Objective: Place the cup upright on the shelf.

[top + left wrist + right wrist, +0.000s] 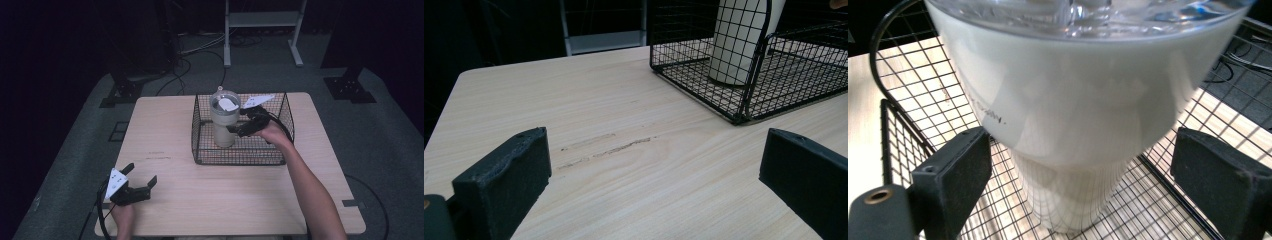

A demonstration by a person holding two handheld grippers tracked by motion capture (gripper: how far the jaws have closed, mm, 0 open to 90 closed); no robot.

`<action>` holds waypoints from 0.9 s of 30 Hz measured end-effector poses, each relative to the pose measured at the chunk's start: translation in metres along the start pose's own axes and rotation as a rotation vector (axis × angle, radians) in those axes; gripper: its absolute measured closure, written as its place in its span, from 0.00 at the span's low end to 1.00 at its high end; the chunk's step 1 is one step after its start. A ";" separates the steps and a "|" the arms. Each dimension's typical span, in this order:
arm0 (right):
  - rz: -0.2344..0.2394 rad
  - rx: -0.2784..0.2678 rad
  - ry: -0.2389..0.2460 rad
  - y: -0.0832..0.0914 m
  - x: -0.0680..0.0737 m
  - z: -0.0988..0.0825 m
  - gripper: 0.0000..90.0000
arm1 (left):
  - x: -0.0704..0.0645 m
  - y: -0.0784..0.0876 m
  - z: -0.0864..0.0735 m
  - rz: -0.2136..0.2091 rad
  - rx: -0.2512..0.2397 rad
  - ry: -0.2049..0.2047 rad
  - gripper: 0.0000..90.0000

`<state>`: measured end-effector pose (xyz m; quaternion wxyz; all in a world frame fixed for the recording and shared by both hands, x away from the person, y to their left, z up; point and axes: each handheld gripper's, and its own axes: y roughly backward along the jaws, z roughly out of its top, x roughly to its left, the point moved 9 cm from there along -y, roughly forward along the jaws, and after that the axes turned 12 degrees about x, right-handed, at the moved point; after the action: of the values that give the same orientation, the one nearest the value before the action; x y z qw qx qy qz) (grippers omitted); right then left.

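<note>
While the wooden table [165, 130] carries it, a black wire basket [240, 155] sits toward the far edge, holding one upright cream tumbler [223, 125] with a clear lid [224, 104]. Right gripper [239, 129] inside basket, jaws spread either side of tumbler, not pinching. Left gripper [141, 176] at near left edge, jaws spread, holding nothing.

Your tumbler [223, 122] stands upright in the left half of the wire basket [280, 156], which sits on the far middle of the table [240, 200]. Your right gripper [239, 129] is inside the basket, just right of the tumbler. Your left gripper [141, 181] hovers over the table's near left corner, well apart from the basket.
</note>
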<state>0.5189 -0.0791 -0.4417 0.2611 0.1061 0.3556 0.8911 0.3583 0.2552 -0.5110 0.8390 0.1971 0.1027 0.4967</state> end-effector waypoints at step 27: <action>-0.027 -0.008 -0.007 0.043 0.005 -0.003 0.10 | -0.001 -0.001 0.000 0.003 0.006 -0.004 0.00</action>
<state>0.4970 -0.1043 -0.4139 0.2749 0.1035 0.3527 0.8884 0.3584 0.2545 -0.5116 0.8379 0.2007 0.1023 0.4972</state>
